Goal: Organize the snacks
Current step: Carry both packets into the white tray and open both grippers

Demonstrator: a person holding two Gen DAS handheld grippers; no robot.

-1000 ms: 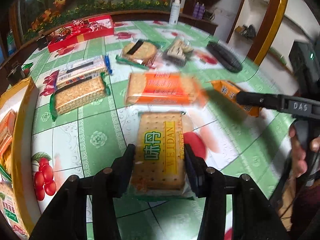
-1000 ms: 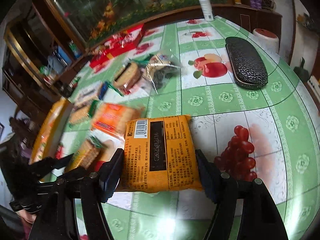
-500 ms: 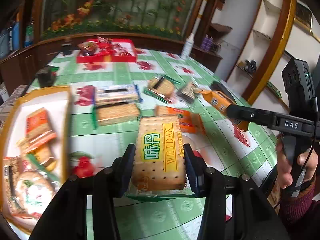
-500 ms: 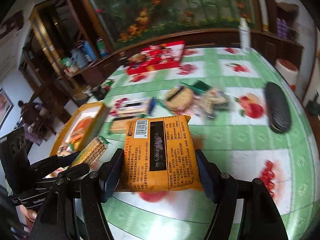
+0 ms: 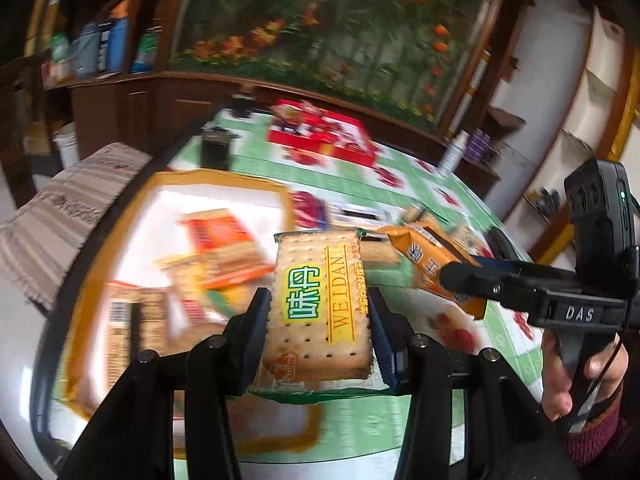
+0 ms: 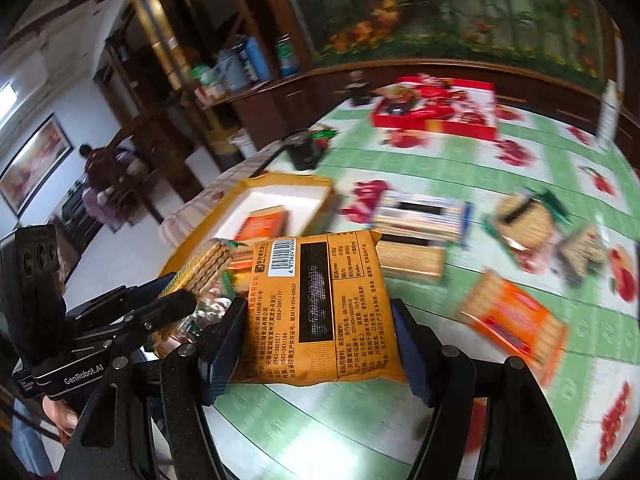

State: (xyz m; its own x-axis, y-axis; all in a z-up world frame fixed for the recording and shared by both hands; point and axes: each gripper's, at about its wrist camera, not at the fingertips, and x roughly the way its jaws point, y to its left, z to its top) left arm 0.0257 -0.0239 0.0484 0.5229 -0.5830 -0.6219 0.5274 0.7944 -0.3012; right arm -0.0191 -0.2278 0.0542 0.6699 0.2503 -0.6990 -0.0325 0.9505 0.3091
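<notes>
My left gripper is shut on a pack of WEIDAN crackers and holds it in the air over the near part of the yellow-rimmed tray, which has several snack packs in it. My right gripper is shut on an orange snack bag, lifted above the table just right of the tray. In the left wrist view the right gripper and its orange bag are close on the right. In the right wrist view the left gripper with the crackers is on the left.
Loose snack packs lie on the green fruit-print tablecloth: an orange cracker pack, a blue-edged pack, a tan cracker pack, round biscuits. A red box and a dark jar stand farther back.
Both grippers have swung left with their packs, from over the table's middle toward the tray. The tray now fills the left wrist view under the crackers.
</notes>
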